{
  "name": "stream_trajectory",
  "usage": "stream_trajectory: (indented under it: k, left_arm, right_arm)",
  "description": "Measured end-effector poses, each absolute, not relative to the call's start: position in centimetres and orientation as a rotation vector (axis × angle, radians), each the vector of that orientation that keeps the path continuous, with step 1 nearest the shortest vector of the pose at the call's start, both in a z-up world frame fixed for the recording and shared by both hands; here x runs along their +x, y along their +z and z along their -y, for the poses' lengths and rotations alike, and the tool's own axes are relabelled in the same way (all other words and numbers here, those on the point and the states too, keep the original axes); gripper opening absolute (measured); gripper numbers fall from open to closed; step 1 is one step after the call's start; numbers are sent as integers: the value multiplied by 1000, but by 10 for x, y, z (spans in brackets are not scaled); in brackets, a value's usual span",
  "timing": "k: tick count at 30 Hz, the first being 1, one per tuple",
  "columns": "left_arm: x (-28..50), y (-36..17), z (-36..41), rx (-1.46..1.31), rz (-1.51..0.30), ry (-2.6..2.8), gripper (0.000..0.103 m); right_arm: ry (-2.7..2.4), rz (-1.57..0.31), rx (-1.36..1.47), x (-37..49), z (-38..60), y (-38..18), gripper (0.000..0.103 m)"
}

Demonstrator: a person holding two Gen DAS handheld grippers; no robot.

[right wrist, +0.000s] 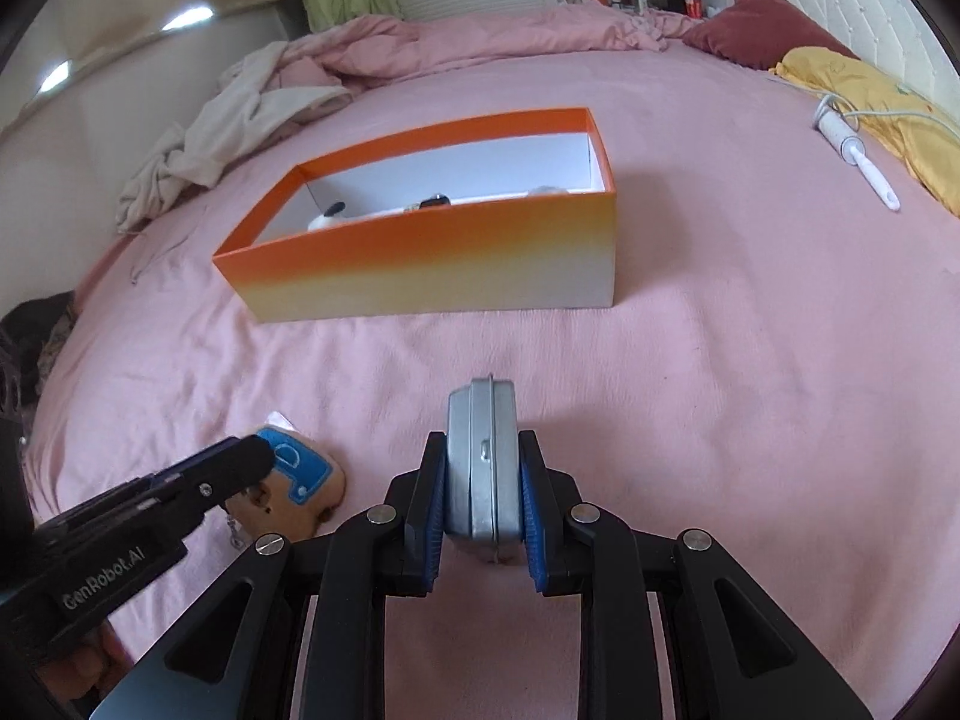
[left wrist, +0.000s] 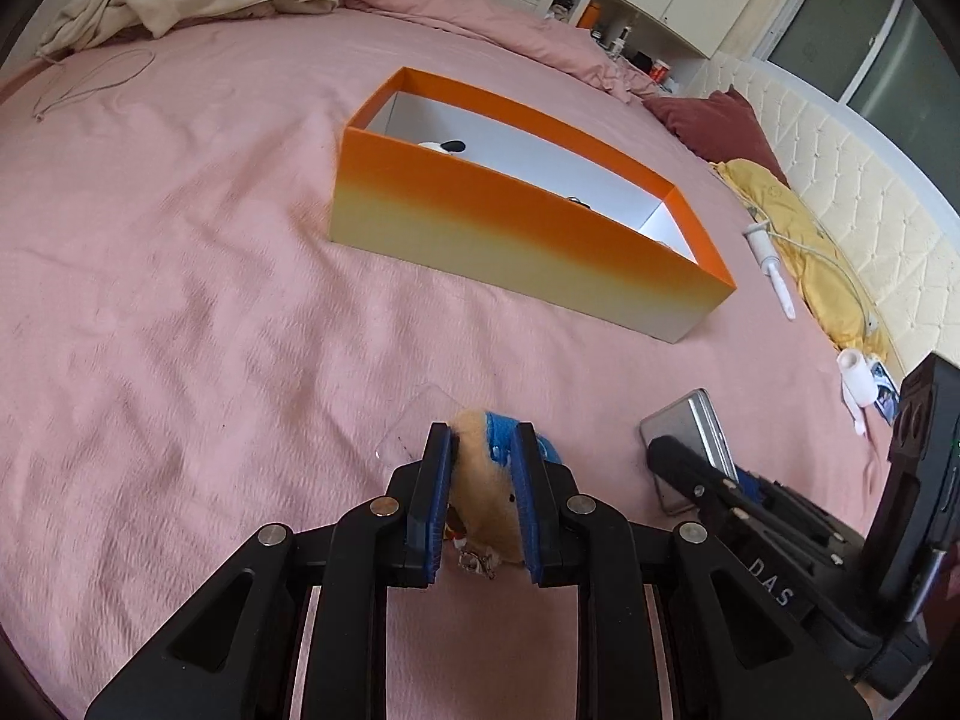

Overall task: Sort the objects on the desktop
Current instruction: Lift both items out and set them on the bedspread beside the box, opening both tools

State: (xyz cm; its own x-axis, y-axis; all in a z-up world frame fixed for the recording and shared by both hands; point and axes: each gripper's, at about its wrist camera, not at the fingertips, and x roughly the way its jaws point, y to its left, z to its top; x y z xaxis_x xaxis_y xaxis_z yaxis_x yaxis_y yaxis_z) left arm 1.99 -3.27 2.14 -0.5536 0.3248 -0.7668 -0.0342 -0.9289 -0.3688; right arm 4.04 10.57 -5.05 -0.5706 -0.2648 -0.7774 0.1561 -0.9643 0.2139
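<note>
An orange-to-cream open box (left wrist: 510,228) (right wrist: 432,270) lies on the pink bed, with a black-and-white item (right wrist: 329,215) and a small dark thing (right wrist: 433,201) inside. My left gripper (left wrist: 483,438) is shut on a tan plush toy (left wrist: 480,498) with a blue patch, low over the sheet and short of the box. The right wrist view shows that toy (right wrist: 300,474) and the left gripper (right wrist: 252,462) at lower left. My right gripper (right wrist: 482,441) is shut on a silver metal tin (right wrist: 483,468) held on edge. The tin (left wrist: 690,426) also shows at the right of the left wrist view.
A white handheld device with a cable (right wrist: 858,159) (left wrist: 771,264) lies right of the box beside a yellow cloth (right wrist: 888,102). A cream garment (right wrist: 240,120) and bunched pink quilt lie behind. A small white bottle (left wrist: 855,369) sits at the bed's right edge.
</note>
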Motion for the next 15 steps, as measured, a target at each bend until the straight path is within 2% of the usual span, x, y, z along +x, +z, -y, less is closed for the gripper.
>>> stream_trajectory:
  k: [4, 6, 7, 8, 10, 11, 12, 14, 15]
  left_arm:
    - [21, 18, 34, -1348, 491, 2561, 22]
    - [22, 17, 34, -1344, 493, 2570, 25]
    - [22, 17, 35, -1344, 491, 2587, 36]
    - [22, 16, 36, -1350, 488, 2611, 59]
    - [23, 16, 38, -1383, 480, 2683, 85]
    - [25, 15, 38, -1375, 487, 2696, 85]
    - [26, 15, 39, -1371, 490, 2697, 85]
    - [27, 15, 39, -1377, 479, 2709, 85]
    - [27, 16, 40, -1382, 473, 2715, 85]
  right_arm:
    - [-2582, 193, 1316, 42, -107, -62, 21]
    - [-2581, 186, 1318, 41, -106, -61, 21]
    - [-2580, 186, 1319, 41, -106, -60, 21]
    - [-2579, 187, 1319, 40, -107, -60, 21]
    - [-2582, 210, 1306, 42, -108, -60, 22]
    - [-2578, 229, 1296, 42, -110, -60, 27]
    - [-2569, 256, 1277, 43, -111, -60, 41]
    - [-2566, 295, 1241, 45, -112, -58, 62]
    - [-2570, 309, 1224, 45, -112, -56, 63]
